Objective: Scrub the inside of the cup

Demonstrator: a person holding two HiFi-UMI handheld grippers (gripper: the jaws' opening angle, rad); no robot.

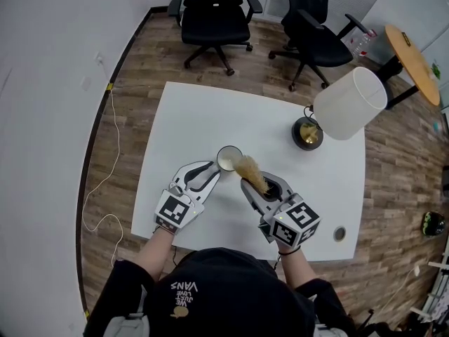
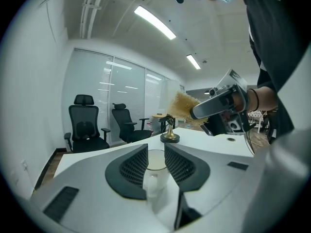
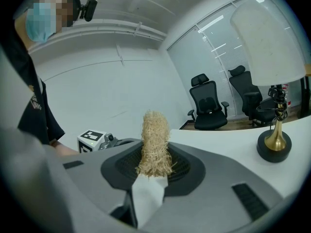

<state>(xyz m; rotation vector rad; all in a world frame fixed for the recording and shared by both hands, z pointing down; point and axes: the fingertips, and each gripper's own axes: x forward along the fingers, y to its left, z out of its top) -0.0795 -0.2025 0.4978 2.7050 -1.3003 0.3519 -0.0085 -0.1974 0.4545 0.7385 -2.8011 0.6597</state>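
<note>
A pale cup (image 1: 229, 158) stands on the white table (image 1: 196, 118), just past the tips of my left gripper (image 1: 210, 173). In the left gripper view the cup (image 2: 156, 161) sits in the narrow gap between the jaws of the left gripper (image 2: 156, 153), which are slightly apart and loose around it. My right gripper (image 1: 254, 188) is shut on the white handle of a straw-coloured brush (image 1: 250, 170). The bristles point toward the cup's right side, close to its rim. In the right gripper view the brush (image 3: 154, 140) stands up from the right gripper (image 3: 154, 165).
A table lamp with a white shade (image 1: 349, 104) and brass base (image 1: 307, 133) stands at the table's right rear. Two black office chairs (image 1: 214, 12) are behind the table. A round wooden table (image 1: 414, 58) is at far right. A cable hole (image 1: 339, 234) is near the front right corner.
</note>
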